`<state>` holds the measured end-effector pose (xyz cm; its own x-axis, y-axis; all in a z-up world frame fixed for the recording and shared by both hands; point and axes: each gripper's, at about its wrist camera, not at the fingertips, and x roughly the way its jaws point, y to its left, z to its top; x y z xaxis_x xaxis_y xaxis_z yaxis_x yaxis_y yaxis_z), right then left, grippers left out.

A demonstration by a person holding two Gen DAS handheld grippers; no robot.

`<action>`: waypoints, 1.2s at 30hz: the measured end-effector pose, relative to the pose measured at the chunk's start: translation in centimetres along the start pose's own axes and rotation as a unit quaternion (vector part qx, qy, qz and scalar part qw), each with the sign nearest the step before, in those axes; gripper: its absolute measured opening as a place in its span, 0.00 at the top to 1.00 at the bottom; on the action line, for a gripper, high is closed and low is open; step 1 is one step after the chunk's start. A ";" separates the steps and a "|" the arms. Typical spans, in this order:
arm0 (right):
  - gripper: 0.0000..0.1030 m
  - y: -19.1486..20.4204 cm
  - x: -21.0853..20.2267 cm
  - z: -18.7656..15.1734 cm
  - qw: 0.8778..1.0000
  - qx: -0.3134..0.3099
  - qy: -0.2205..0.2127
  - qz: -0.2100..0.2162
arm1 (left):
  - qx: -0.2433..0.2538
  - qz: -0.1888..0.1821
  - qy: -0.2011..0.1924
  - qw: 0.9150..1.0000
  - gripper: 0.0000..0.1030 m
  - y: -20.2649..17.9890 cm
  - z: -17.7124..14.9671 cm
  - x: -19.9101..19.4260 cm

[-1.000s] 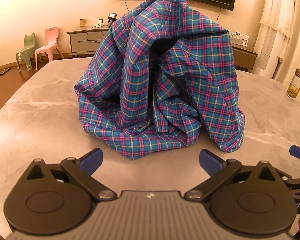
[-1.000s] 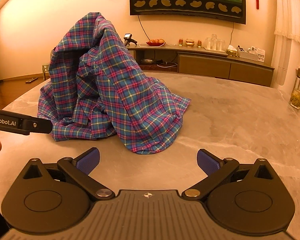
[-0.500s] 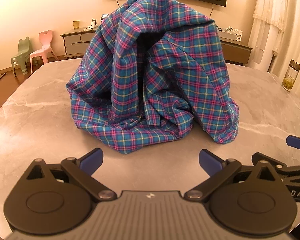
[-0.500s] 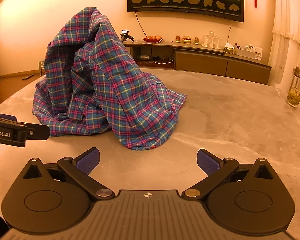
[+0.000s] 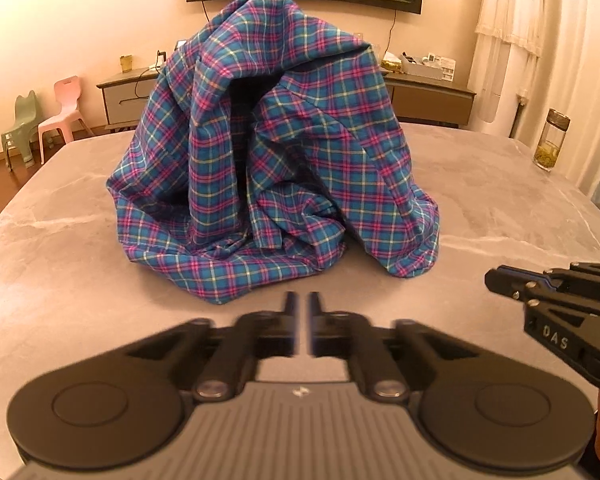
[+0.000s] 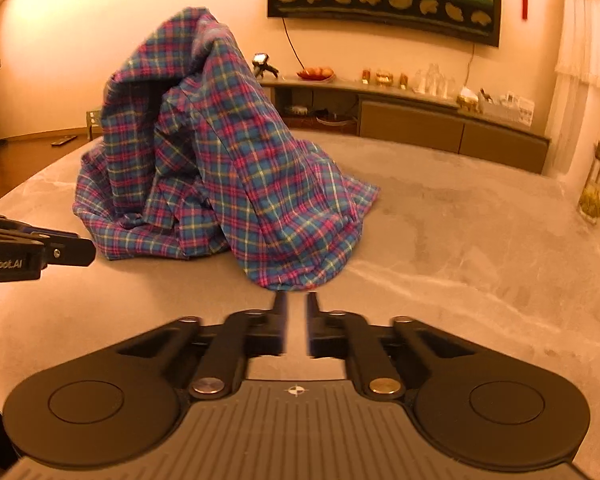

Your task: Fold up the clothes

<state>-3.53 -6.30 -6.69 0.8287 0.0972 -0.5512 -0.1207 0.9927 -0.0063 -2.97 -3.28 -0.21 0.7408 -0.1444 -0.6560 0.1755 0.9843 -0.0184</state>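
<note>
Clearly the folding has not begun: the plaid shirt (image 5: pixel 276 152) stands as a crumpled heap in the middle of the frame, on the grey marble table (image 5: pixel 60 280), and no part of it is spread flat. The left gripper (image 5: pixel 302 312) sits low in the frame, just short of the shirt's near hem, with its jaws almost together and only a thin slit between them; it holds nothing. The right gripper (image 6: pixel 296 312) is the same in its own view, nearly shut and empty, its tips just beside the hanging corner of the cloth.

I judge this as the approach step. Next, the jaws must open, and each must take an edge or a corner, so the heap can be lifted and laid out.

At the right edge of the frame a glass jar (image 5: pixel 551 140) stands on the table, with something yellow-green at the bottom; what it is, I cannot tell.
</note>
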 end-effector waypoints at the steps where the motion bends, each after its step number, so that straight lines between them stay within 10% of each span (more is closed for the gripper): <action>1: 1.00 0.2 -0.4 0.1 1.000 -0.006 -0.009 0.000 | 0.000 0.002 -0.003 1.000 1.00 0.0 0.0 -0.2; 12: 1.00 0.8 -1.1 0.2 1.000 -0.009 -0.018 0.012 | -0.038 0.001 -0.016 0.999 0.94 1.2 0.1 -1.2; 14: 0.99 0.6 -0.9 0.2 1.000 -0.003 -0.016 0.012 | -0.051 -0.005 -0.022 0.998 0.69 1.9 0.5 -1.7; 15: 0.90 0.4 -0.8 0.2 1.000 0.000 -0.014 0.012 | -0.057 -0.007 -0.026 0.998 0.30 2.3 0.7 -1.9; 16: 0.60 0.1 -0.7 0.2 1.000 0.002 -0.012 0.013 | -0.065 -0.006 -0.033 0.997 0.01 2.7 0.8 -2.2; 17: 0.39 -0.2 -0.6 0.1 1.000 0.004 -0.010 0.015 | -0.073 -0.001 -0.045 0.996 0.00 3.2 0.8 -2.5; 18: 0.07 -0.5 -0.4 0.2 1.000 0.006 -0.009 0.017 | -0.077 0.004 -0.052 0.996 0.00 3.7 0.8 -2.6; 19: 0.03 -0.7 -0.2 0.3 1.000 0.010 -0.009 0.018 | -0.081 0.007 -0.050 0.995 0.00 4.1 0.9 -2.3; 28: 0.01 -0.3 5.3 5.8 1.000 -0.007 -0.021 0.014 | -0.017 0.109 -0.045 0.993 0.06 5.4 7.0 7.1; 29: 0.01 0.4 7.2 6.7 1.000 -0.026 -0.013 0.012 | -0.005 0.115 -0.035 0.993 0.20 5.5 7.9 8.8; 30: 0.03 1.0 9.0 7.5 0.999 -0.047 -0.003 0.011 | 0.006 0.119 -0.023 0.993 0.73 5.6 8.8 10.5; 31: 0.23 1.4 11.0 8.2 0.998 -0.068 0.011 0.015 | -0.007 0.107 -0.023 0.994 0.97 6.6 10.1 10.8; 33: 0.97 1.5 13.9 10.0 0.994 -0.103 0.046 0.004 | -0.043 0.075 -0.063 0.994 0.98 9.1 12.8 8.9; 36: 1.00 -2.3 10.5 13.8 0.997 -0.069 -0.021 -0.031 | -0.089 0.025 -0.181 0.979 0.98 13.2 14.9 1.1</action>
<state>12.99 -6.55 -0.94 0.8586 0.0409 -0.5110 -0.1397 0.9778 -0.1563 9.81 8.02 10.09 0.9328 -0.0909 -0.3488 0.0414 0.9883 -0.1466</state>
